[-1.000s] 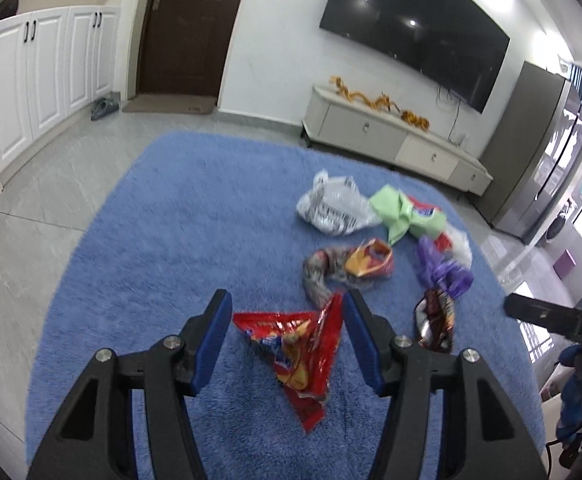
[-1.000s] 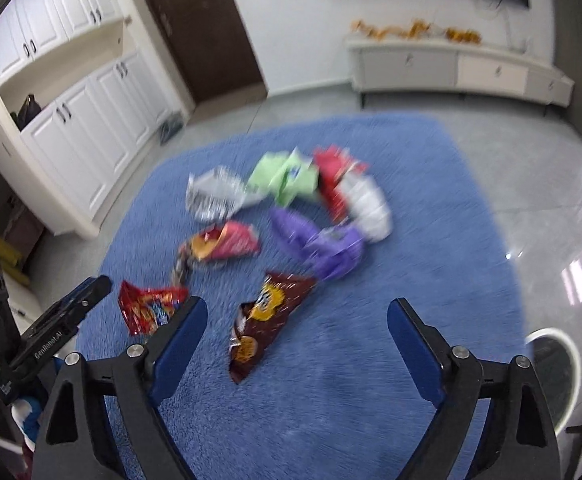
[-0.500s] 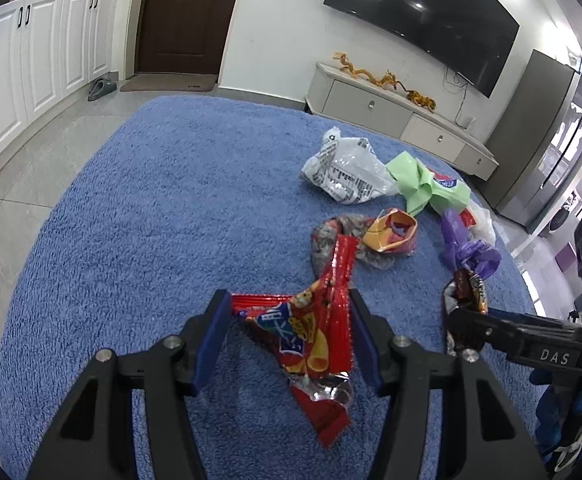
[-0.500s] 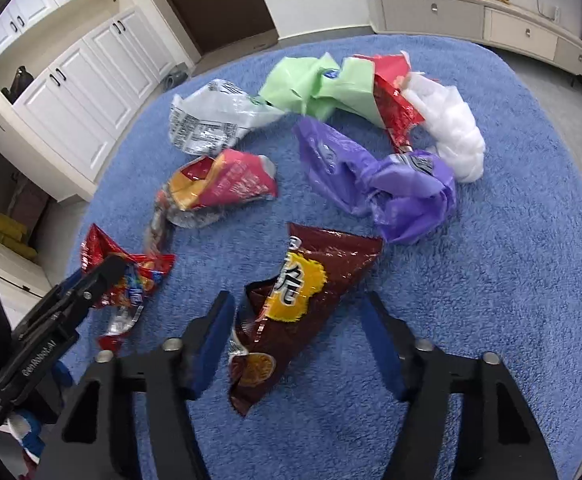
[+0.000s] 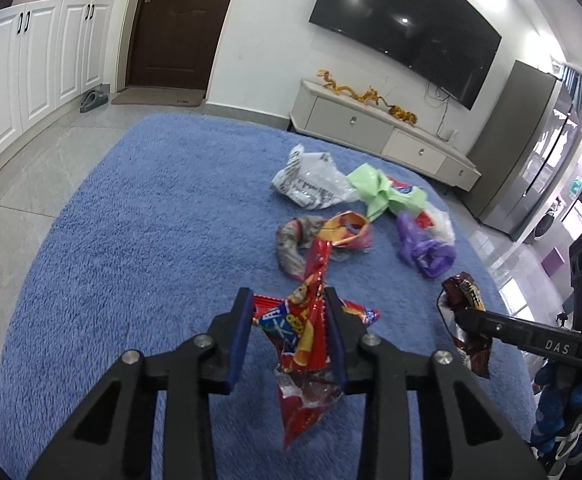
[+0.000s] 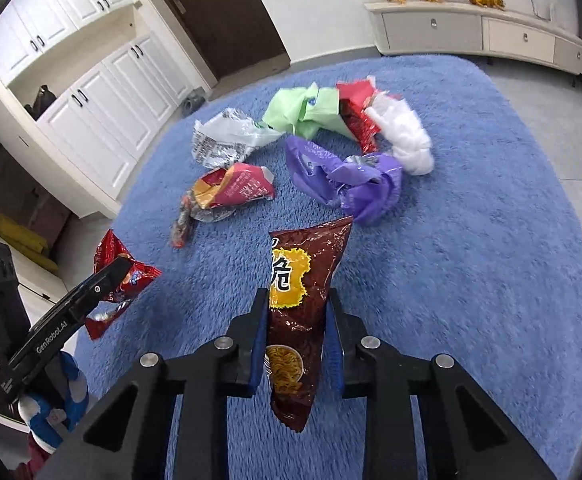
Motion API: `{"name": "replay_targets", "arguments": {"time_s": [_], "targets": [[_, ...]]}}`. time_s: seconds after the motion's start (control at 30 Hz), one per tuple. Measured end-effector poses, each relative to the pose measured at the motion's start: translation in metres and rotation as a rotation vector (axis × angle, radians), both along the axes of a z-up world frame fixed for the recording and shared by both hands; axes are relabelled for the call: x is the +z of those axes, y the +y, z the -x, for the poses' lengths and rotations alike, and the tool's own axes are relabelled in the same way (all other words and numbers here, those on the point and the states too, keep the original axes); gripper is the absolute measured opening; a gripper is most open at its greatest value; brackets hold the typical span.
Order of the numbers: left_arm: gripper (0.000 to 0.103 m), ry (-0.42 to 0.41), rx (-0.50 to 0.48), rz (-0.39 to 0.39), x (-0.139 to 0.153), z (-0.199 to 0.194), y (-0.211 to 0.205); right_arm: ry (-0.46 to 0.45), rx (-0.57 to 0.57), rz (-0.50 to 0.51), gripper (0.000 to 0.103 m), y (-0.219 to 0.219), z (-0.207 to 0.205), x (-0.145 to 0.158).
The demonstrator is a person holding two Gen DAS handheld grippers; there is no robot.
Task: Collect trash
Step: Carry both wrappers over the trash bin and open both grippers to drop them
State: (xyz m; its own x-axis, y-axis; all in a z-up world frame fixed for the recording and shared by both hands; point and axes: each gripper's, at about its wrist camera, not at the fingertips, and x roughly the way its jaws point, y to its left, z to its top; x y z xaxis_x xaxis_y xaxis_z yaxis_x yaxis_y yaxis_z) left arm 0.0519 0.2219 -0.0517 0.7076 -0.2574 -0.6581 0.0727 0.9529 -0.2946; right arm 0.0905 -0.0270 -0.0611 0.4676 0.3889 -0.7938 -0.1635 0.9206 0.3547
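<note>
My left gripper (image 5: 288, 308) is closing its jaws on a red snack wrapper (image 5: 303, 344), which sits crumpled between the blue pads and is pinched by them. The jaws of my right gripper (image 6: 297, 304) are closing too, with a brown chip bag (image 6: 303, 280) squeezed between them. Each gripper shows at the edge of the other's view. Farther out on the blue rug (image 5: 151, 220) lie a white printed bag (image 5: 311, 184), a green bag (image 5: 383, 196), an orange-pink wrapper (image 5: 343, 234), a purple bag (image 5: 423, 248) and a white plastic wad (image 6: 403, 136).
A low white TV cabinet (image 5: 371, 128) stands beyond the rug under a wall-mounted screen. White cupboards (image 5: 31, 68) and a dark door (image 5: 171, 28) are at the left, a grey fridge (image 5: 531, 152) at the right. Grey tiled floor surrounds the rug.
Both grippers' jaws narrowed from wide to pinching. The right gripper came down over the brown chip bag and closed on it. The red wrapper crumpled upward between the left pads.
</note>
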Motion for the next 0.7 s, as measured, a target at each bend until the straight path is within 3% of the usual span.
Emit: {"name": "replay_targets", "arguments": {"time_s": [0.3,0.7], "targets": [[0.031,-0.049,-0.070,0.010,0.031,0.025,-0.027,-0.093,-0.065,-0.024,0.024,-0.045,0.047,0.034],[0.031,-0.093,-0.303,0.053,0.073,0.036,-0.123,-0.228,-0.371,0.013,0.024,-0.182,0.130,0.075]]}}
